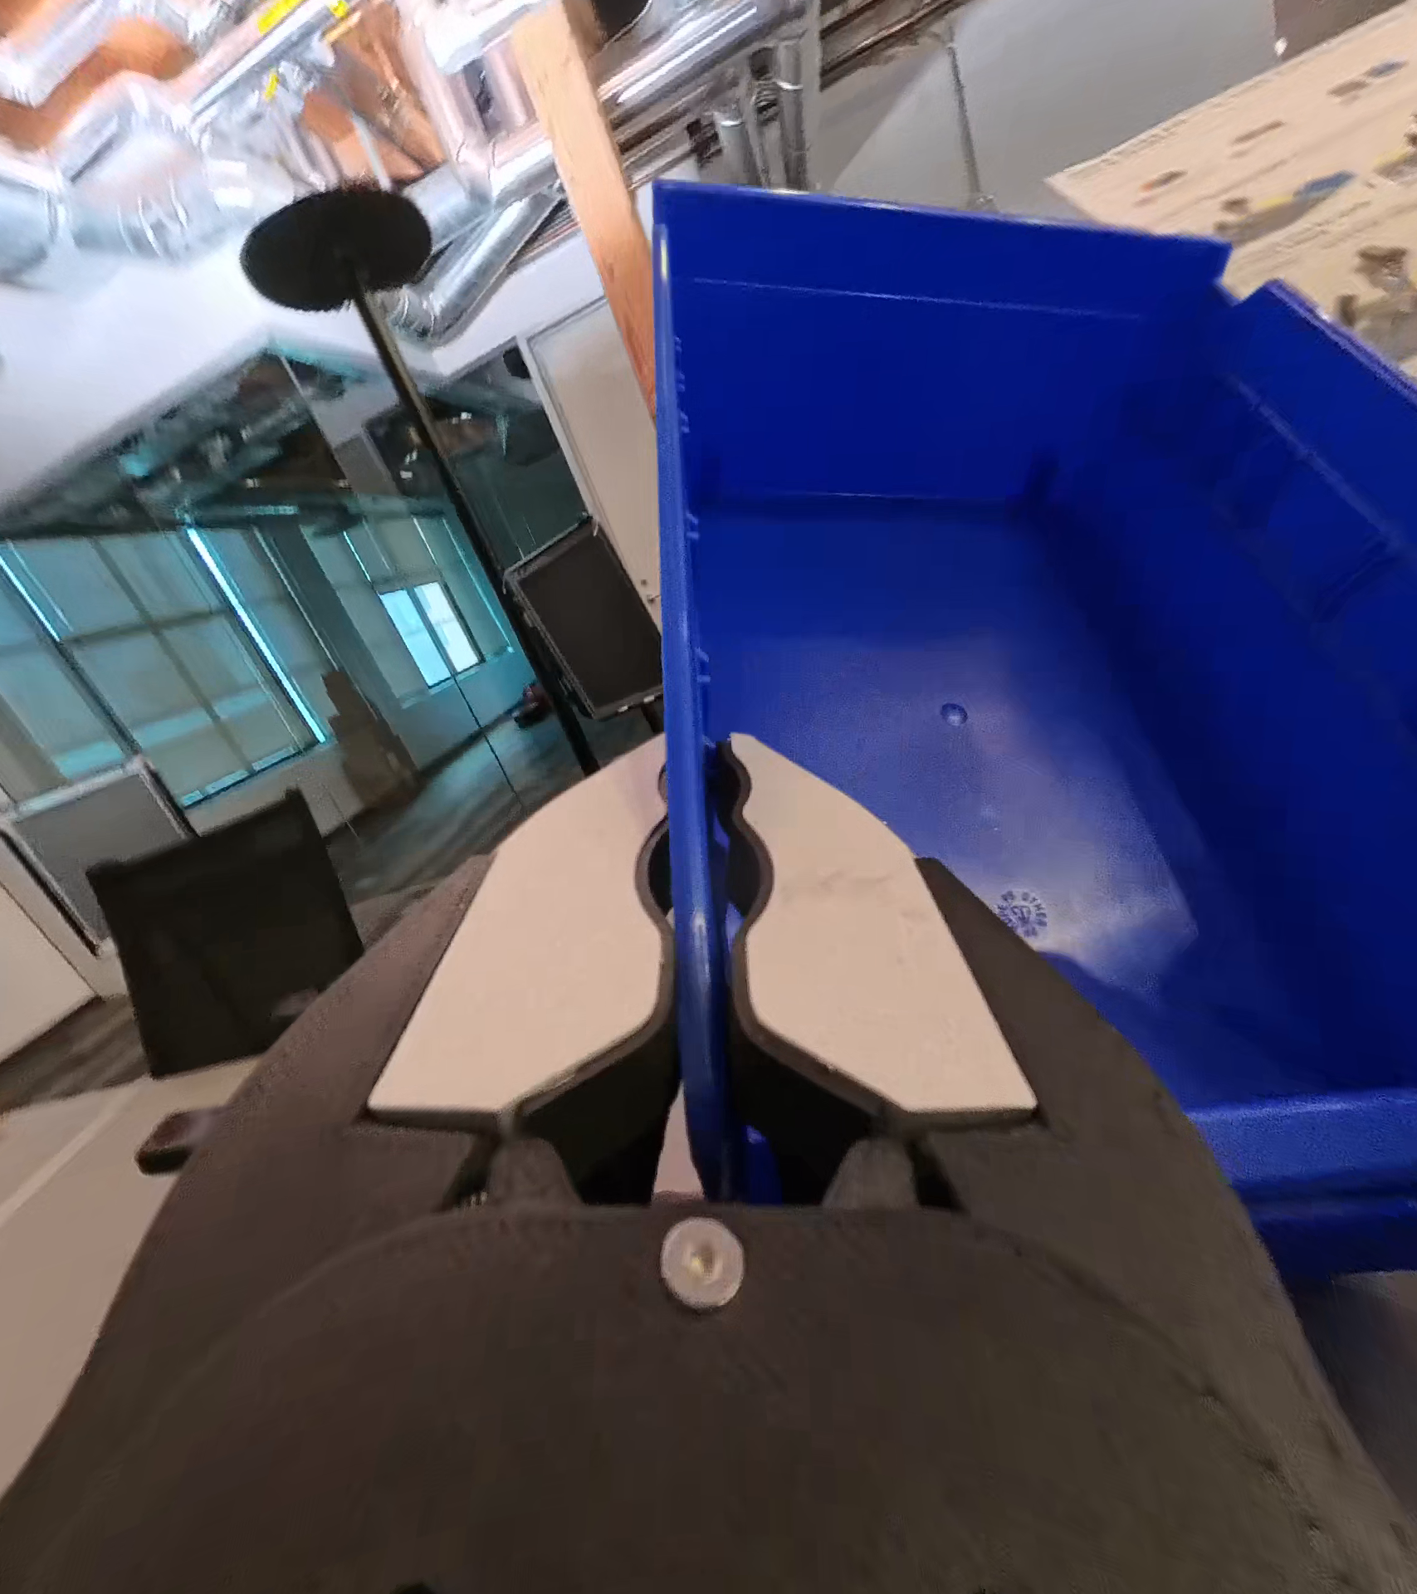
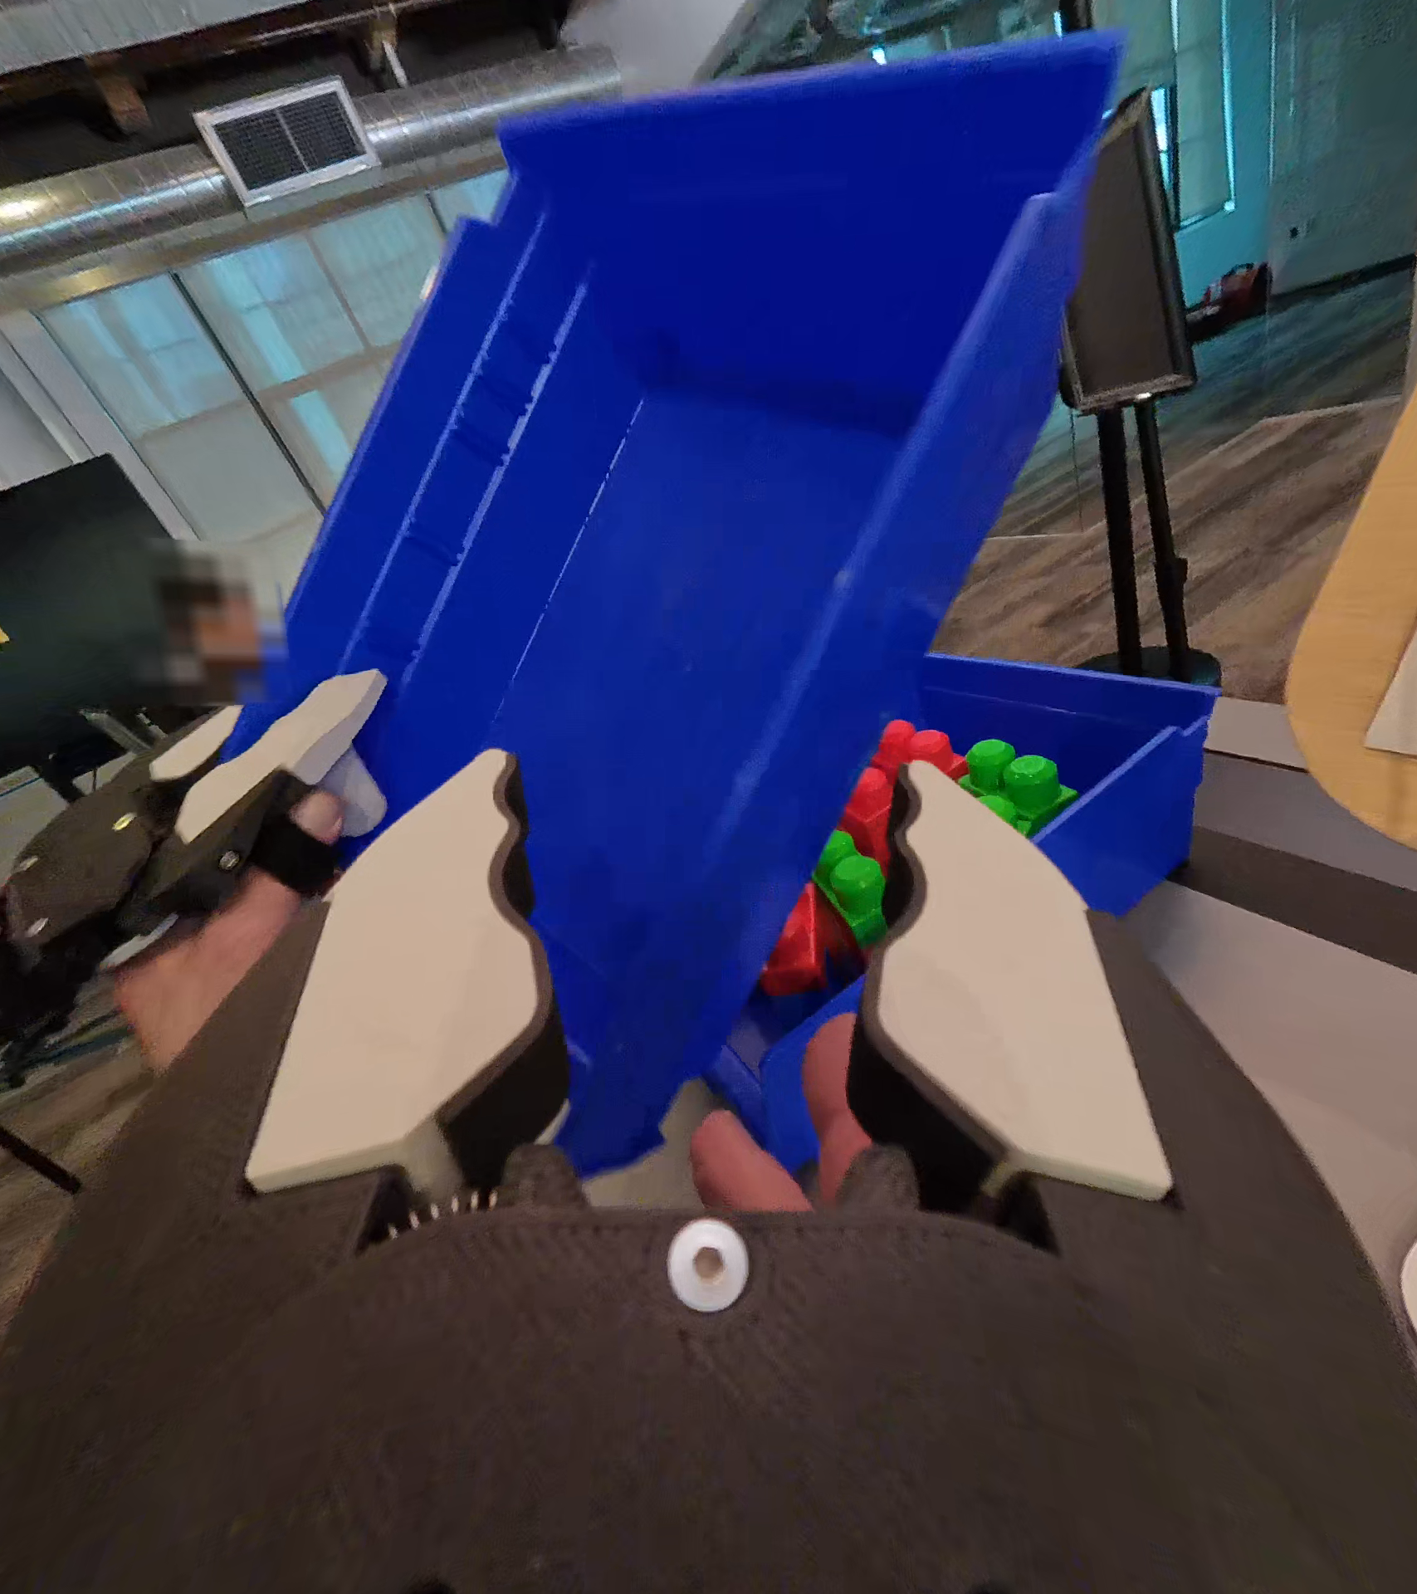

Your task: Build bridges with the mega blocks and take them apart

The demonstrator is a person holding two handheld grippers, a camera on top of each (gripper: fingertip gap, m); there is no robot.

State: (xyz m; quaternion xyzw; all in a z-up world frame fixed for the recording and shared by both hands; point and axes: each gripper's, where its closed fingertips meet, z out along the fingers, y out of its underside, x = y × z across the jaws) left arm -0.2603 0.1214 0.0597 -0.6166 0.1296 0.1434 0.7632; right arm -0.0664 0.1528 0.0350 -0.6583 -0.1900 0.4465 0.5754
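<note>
Between the widely parted fingers of the right gripper [image 2: 709, 789], an empty blue bin [image 2: 730, 535] is tilting up, gripped by nothing there; the left gripper [image 1: 700, 759] is pinching its side wall. Red and green blocks [image 2: 929, 828] are lying just ahead-right, in a second bin [image 2: 1119, 793].

bin [image 2: 730, 517]: blue | blocks [image 2: 1024, 785]: red, green | hand-held gripper fingers [image 2: 420, 949]: white, black-edged

Glass-walled office [image 1: 196, 655] — silver ceiling ducts [image 2: 170, 198] overhead.
</note>
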